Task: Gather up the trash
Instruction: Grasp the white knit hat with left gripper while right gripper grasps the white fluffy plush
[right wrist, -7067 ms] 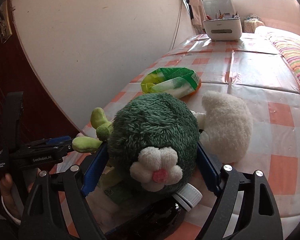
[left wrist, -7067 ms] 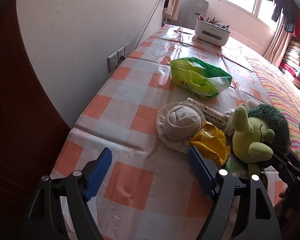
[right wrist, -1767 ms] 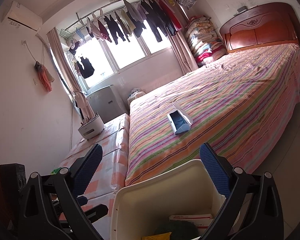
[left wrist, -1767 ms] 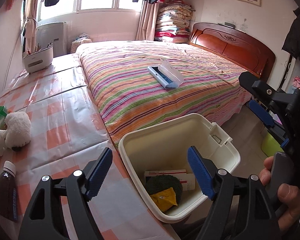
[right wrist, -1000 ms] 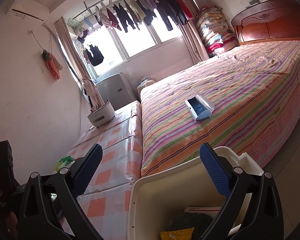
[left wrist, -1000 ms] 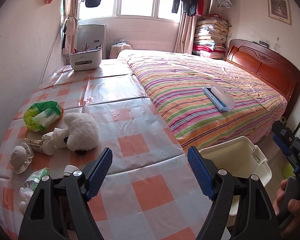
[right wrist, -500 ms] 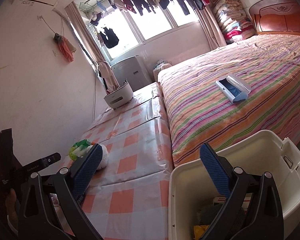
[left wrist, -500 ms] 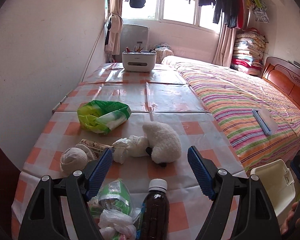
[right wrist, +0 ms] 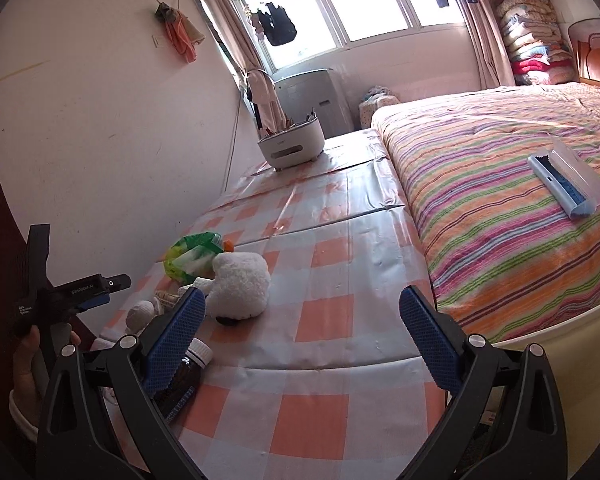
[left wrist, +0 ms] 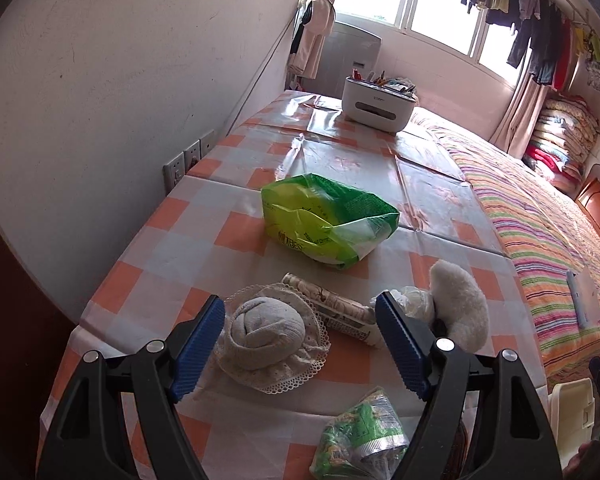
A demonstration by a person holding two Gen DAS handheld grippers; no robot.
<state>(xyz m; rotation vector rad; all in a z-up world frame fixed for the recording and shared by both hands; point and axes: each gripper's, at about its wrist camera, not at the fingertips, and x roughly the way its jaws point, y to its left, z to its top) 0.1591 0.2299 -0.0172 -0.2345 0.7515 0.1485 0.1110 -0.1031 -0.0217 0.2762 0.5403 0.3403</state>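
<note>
The bench (left wrist: 148,240) now fills both views where the bin did a moment ago, so a drop-off looks finished and another pick begins. The left hand-held gripper (left wrist: 300,344), spread and empty, frames the rolled grey cloth (left wrist: 266,330). Right of that cloth lies a paper-wrapped tube (left wrist: 340,308); nearer than it, a crumpled green wrapper (left wrist: 360,444). The right hand-held gripper (right wrist: 300,336) is spread, empty.

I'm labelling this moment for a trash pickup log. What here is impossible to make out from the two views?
- Brown bottle: right wrist view, mostly behind the right gripper's arm; label unreadable.
- Bin: left wrist view, cut by the edge; contents unseen.
- Crumpled green wrapper: partly behind the left gripper's arm.
- Organizer box: items inside too small.
- Green bag: print too blurred.
</note>
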